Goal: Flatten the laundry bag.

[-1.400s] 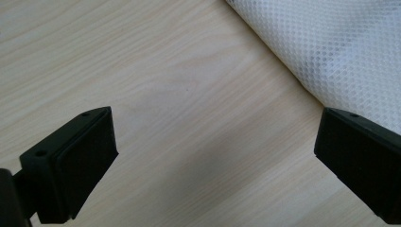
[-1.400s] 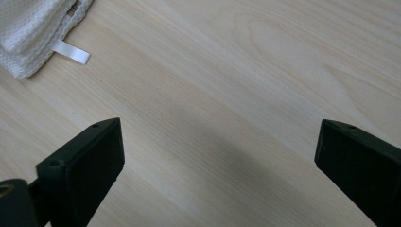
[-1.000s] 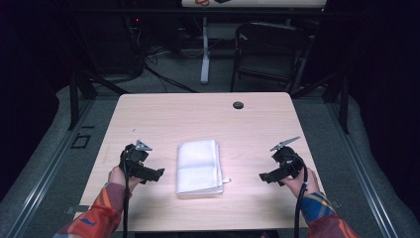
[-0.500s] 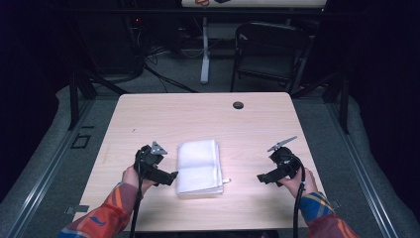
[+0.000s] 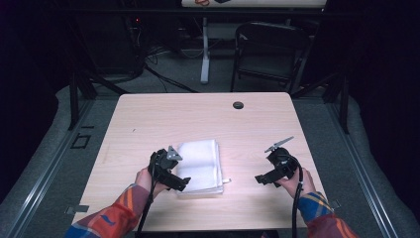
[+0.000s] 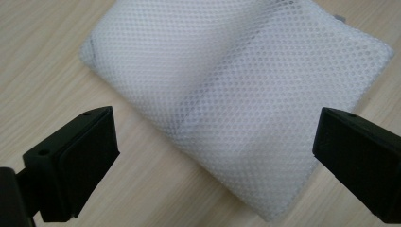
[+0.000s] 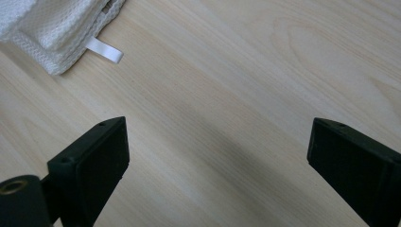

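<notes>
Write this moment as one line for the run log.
left gripper: open, at mesh bag | right gripper: open, over bare table | bag: flat, not gripped

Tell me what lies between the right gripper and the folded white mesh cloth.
Only bare wooden table separates the right gripper from the mesh cloth, seen in the high view.
</notes>
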Demonstrator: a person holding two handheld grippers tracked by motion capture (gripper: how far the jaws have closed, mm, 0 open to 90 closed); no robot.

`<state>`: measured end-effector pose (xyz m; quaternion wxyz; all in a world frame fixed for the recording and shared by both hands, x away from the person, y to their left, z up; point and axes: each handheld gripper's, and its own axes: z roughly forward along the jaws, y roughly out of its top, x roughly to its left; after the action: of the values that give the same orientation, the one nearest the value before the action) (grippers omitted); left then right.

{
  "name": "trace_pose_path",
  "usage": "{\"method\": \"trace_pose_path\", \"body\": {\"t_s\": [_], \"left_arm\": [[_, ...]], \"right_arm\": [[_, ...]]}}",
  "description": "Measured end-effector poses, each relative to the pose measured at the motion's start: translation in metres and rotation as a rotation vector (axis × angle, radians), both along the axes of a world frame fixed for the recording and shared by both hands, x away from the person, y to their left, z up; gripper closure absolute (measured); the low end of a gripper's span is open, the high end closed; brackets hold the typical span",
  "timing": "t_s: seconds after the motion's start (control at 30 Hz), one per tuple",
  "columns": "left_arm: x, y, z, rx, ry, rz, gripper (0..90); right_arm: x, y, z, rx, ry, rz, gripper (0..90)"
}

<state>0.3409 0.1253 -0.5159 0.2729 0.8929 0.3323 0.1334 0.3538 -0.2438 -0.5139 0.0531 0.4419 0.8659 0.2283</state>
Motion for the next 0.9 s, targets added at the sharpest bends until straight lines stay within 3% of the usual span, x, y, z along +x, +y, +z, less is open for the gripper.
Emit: {"method": "trace_pose_path", "body": {"t_s": [0.5,0.57,0.63,0.9], "left_arm": [[-0.005,-0.033,-0.017,0.032,0.030,-0.104,4.2],[-0.007,-0.037,-0.019,0.043,0.028,-0.116,5.7],[-0.008,-0.042,-0.021,0.047,0.027,-0.129,6.5],[-0.008,-0.052,-0.026,0.075,0.024,-0.157,9.1]], "right_arm": [[-0.001,0.004,-0.002,-0.005,0.010,0.016,8.8],[-0.002,0.005,-0.004,0.019,-0.006,-0.002,8.9],[-0.001,0.004,-0.002,-0.022,0.012,0.029,9.2],[-0.002,0.006,-0.002,-0.037,0.008,0.036,10.2]]}}
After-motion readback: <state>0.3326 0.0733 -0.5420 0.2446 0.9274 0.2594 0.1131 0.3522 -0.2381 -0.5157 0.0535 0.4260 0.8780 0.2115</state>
